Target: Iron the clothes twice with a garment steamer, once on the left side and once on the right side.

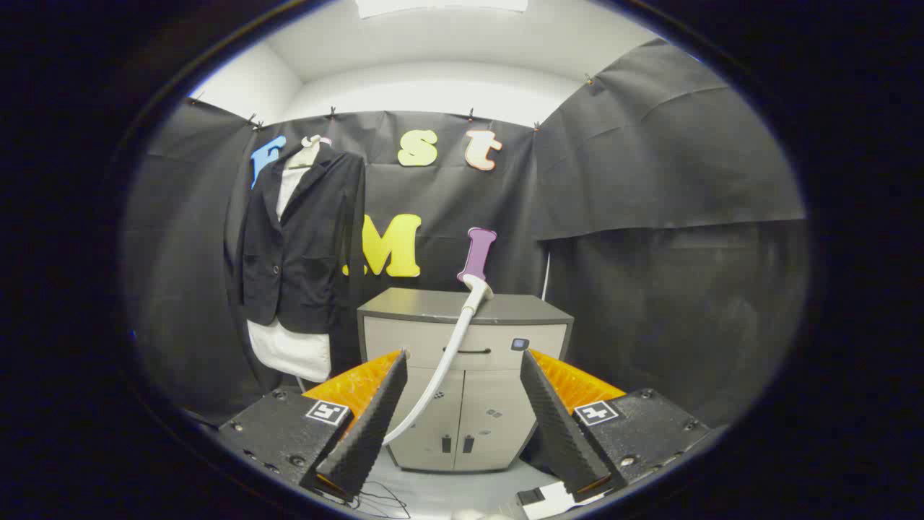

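Your tool (462, 412) is spread wide and empty, well short of the cabinet (462, 375). The steamer (473, 278) rests on the cabinet top, its hose (440, 375) trailing down; the jacket (303, 245) hangs to the left. The step in hand appears to be the approach: next, advance and close on the steamer handle.

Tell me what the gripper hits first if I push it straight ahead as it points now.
Probably the steamer hose, which crosses between the open gripper's fingers; just behind it is the cabinet front. Depth is hard to judge. The jacket hangs off that line.
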Motion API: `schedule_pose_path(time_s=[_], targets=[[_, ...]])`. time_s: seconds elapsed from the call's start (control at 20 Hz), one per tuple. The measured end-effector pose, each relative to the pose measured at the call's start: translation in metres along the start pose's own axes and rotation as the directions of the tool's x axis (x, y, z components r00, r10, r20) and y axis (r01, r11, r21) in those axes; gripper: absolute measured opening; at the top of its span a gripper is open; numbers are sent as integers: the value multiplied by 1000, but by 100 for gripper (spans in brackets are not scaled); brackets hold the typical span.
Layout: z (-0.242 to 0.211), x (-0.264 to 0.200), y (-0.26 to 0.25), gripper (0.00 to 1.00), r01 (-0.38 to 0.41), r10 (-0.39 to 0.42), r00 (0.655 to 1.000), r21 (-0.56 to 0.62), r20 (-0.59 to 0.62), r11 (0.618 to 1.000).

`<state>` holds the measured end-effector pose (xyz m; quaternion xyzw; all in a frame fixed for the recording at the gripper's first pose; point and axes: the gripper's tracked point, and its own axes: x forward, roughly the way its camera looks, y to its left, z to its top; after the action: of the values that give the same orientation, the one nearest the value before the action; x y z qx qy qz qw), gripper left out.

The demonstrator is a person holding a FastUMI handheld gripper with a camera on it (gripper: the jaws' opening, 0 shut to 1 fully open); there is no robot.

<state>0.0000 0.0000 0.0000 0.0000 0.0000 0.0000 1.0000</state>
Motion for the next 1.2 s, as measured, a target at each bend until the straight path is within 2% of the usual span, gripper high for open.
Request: schedule_pose_path(time_s=[0.85, 1.2], targets=[[10, 3, 10, 98, 42, -41, 999, 27, -23, 999], [38, 49, -10, 98, 59, -58, 998, 63, -14, 996]])
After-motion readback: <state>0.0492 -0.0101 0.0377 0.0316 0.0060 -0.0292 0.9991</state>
